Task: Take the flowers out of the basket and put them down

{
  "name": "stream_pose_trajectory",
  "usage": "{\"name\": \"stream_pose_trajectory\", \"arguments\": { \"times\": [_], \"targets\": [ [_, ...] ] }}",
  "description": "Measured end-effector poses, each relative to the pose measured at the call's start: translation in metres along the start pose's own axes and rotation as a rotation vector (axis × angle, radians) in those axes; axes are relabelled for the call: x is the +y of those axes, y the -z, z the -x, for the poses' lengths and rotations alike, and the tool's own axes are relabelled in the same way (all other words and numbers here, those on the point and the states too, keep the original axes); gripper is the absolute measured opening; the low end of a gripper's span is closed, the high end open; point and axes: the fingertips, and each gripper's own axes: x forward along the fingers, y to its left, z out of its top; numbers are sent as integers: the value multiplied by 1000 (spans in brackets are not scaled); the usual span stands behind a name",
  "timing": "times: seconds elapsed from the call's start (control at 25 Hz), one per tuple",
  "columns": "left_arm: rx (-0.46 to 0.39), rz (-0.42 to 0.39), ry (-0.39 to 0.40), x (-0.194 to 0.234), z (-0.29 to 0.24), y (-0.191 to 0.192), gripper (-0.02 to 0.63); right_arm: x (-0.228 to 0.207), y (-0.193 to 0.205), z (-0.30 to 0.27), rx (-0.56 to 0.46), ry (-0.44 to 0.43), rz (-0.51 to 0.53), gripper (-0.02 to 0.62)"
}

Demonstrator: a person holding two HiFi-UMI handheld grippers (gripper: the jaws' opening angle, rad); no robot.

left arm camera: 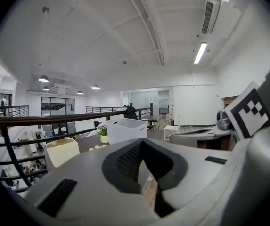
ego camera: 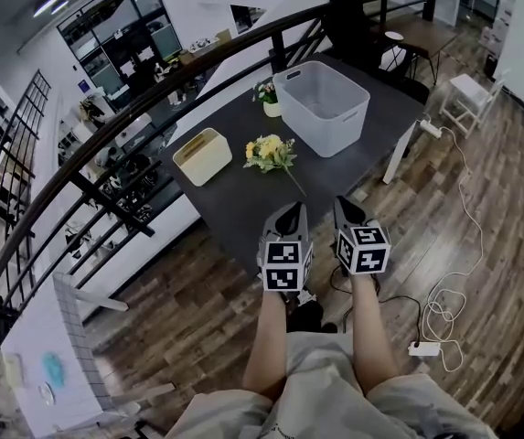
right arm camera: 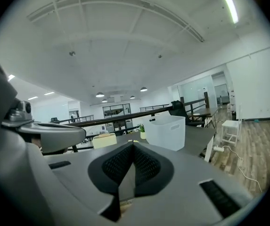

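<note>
A bunch of yellow flowers [ego camera: 271, 154] lies on the dark table [ego camera: 243, 208], in front of the empty white basket [ego camera: 321, 103]. The left gripper view shows the basket [left arm camera: 127, 130] far ahead, and so does the right gripper view [right arm camera: 167, 132]. My left gripper [ego camera: 291, 210] and right gripper [ego camera: 344, 204] hover side by side over the table's near edge, well short of the flowers. Both are shut and hold nothing; the left's [left arm camera: 142, 144] and the right's [right arm camera: 134, 146] jaw tips meet.
A cream box [ego camera: 202, 155] stands left of the flowers, and a small potted plant [ego camera: 267, 99] sits beside the basket. A black railing [ego camera: 152, 99] runs behind the table. A white stool [ego camera: 467, 94] and cables with a power strip [ego camera: 426, 346] are on the wooden floor at right.
</note>
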Motion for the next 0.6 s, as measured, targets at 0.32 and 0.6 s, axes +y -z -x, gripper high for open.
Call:
{"name": "stream_pose_trajectory", "arguments": {
  "times": [0.32,0.6],
  "targets": [
    [-17,-24,0,-6,-3,-17,21,-14,0,6,-19,42,-34,12],
    [11,-19,10,-18,-8,-9,21,-8,15,8,9,7,-56,11]
  ]
}}
